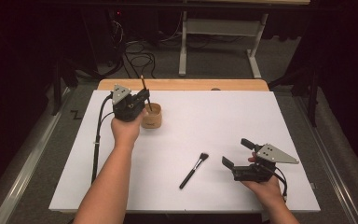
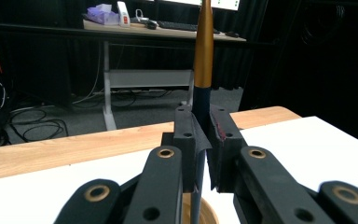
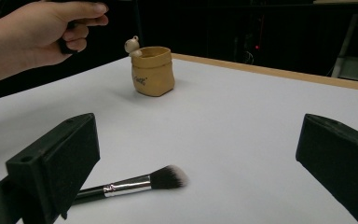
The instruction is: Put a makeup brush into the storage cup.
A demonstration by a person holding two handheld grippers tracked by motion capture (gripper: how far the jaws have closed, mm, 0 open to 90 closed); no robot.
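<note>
My left gripper (image 1: 144, 96) hovers over a small tan cup (image 1: 152, 117) at the back left of the white mat. It is shut on a slim upright brush (image 2: 203, 51) with a gold upper handle and a dark lower part, pinched between the pads. The brush's lower end reaches down into the cup's mouth (image 2: 209, 213). A black-handled makeup brush (image 1: 194, 170) with a silver ferrule lies flat near the mat's front centre. Just right of it, my right gripper (image 1: 235, 152) stands open, and in its own view the brush head (image 3: 170, 177) lies between the wide jaws, untouched.
The white mat (image 1: 223, 116) covers a wooden table whose bare edge (image 1: 191, 84) shows at the back. The cup (image 3: 153, 70) has a small figure on its rim. Beyond the table are a desk frame (image 1: 216, 42) and floor cables (image 1: 137, 53).
</note>
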